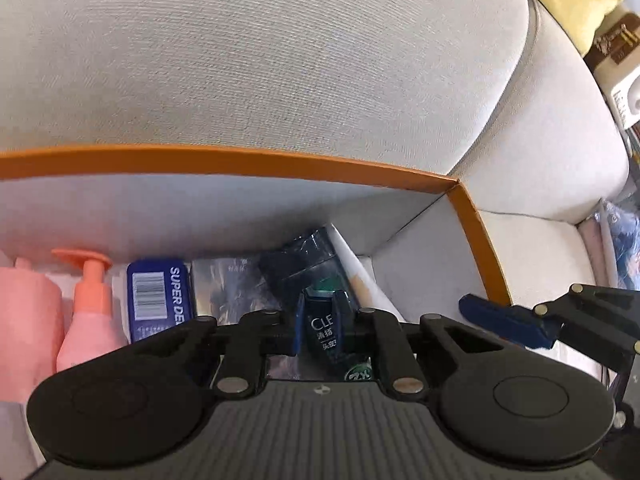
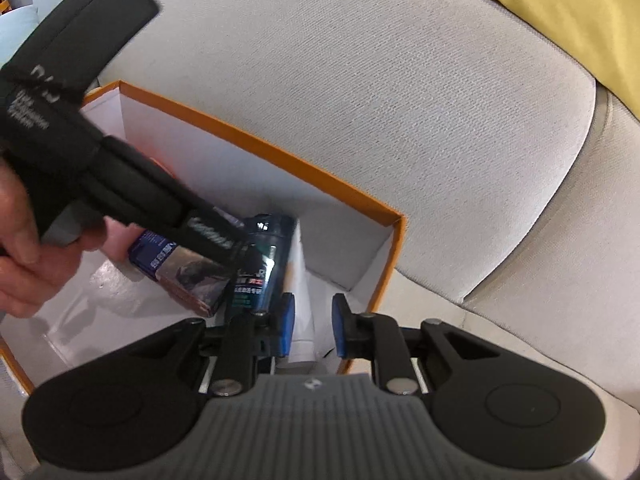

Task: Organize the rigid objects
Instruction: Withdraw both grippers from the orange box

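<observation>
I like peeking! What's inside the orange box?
Inside the orange box: a pink pump bottle, blue tin, dark shampoo bottle and a white tube. The grippers cover what's underneath.

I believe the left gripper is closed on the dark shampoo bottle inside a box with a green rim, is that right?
Not quite: the rim of the box is orange, not green, as the left wrist view shows. The rest holds: the left gripper is closed on the dark shampoo bottle inside that box.
</observation>
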`<state>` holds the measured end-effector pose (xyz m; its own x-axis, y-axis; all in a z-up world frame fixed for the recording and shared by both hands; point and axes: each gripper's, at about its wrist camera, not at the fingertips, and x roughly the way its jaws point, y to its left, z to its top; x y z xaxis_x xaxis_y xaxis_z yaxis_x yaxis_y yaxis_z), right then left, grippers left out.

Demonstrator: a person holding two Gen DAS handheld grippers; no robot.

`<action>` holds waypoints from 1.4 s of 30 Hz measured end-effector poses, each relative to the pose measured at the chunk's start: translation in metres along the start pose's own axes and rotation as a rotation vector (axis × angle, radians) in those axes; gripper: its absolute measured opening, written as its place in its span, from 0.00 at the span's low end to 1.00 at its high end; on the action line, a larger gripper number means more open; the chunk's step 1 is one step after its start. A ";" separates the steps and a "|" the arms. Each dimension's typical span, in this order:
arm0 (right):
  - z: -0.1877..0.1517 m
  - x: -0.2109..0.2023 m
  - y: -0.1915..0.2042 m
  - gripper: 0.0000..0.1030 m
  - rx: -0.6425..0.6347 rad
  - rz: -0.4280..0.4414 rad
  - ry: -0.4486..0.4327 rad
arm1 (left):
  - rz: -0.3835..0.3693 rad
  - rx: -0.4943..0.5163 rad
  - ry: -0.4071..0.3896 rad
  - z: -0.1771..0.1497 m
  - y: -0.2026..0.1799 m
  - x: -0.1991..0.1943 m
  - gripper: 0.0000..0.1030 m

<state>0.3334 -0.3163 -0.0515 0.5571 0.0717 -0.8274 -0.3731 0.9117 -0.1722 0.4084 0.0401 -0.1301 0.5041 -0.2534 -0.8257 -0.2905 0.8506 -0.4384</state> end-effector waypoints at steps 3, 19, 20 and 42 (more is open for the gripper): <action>0.001 -0.002 -0.001 0.19 0.006 0.011 0.013 | -0.015 0.004 0.020 0.003 0.001 0.004 0.16; 0.015 0.018 0.018 0.17 -0.151 0.050 0.146 | -0.020 0.059 0.009 -0.003 -0.016 -0.013 0.16; 0.014 0.020 0.022 0.17 -0.192 0.048 0.164 | -0.021 0.059 0.009 -0.006 -0.015 -0.018 0.16; 0.016 0.041 0.042 0.01 -0.260 0.085 0.424 | -0.059 -0.008 -0.045 -0.053 0.049 -0.101 0.17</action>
<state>0.3524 -0.2687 -0.0844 0.1862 -0.0787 -0.9794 -0.6063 0.7752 -0.1776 0.2999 0.0832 -0.0874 0.5562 -0.2820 -0.7817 -0.2656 0.8310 -0.4888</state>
